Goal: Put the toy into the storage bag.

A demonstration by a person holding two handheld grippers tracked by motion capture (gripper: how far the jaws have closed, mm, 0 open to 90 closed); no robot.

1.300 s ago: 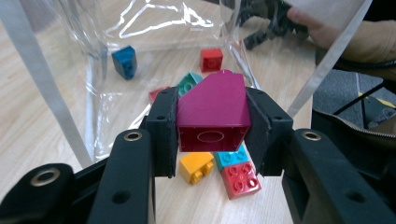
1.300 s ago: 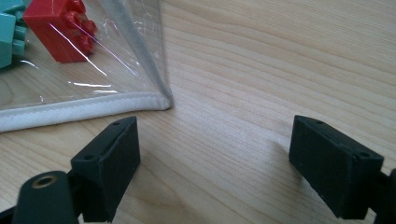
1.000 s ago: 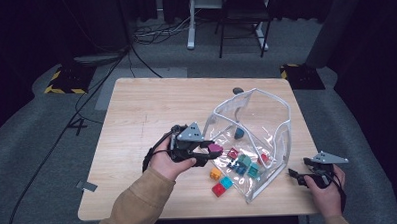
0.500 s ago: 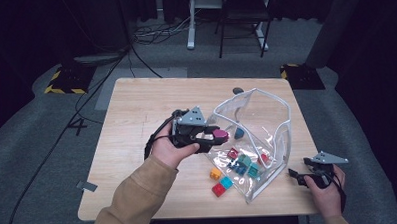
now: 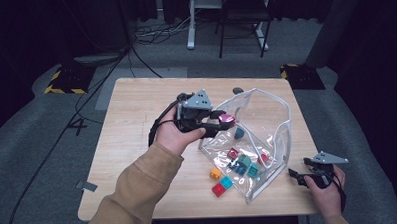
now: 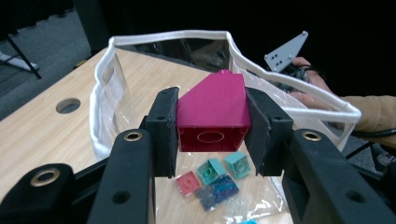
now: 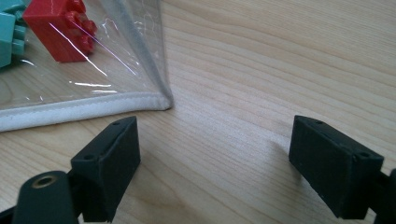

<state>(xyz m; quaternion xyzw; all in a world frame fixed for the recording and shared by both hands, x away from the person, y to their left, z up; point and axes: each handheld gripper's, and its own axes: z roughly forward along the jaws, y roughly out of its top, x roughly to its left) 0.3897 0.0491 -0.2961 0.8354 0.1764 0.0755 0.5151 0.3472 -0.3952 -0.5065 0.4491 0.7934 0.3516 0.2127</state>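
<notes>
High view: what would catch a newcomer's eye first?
The magenta block, clamped in the left gripper and held above the open mouth of the clear pouch mid-table. Next, the coloured bricks scattered inside the pouch and beside it near the table's front edge. The right gripper rests open at the pouch's corner.

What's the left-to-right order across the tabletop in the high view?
Left gripper, shut on the magenta block → orange block → red block → clear bag → right gripper, jaws open.
</notes>
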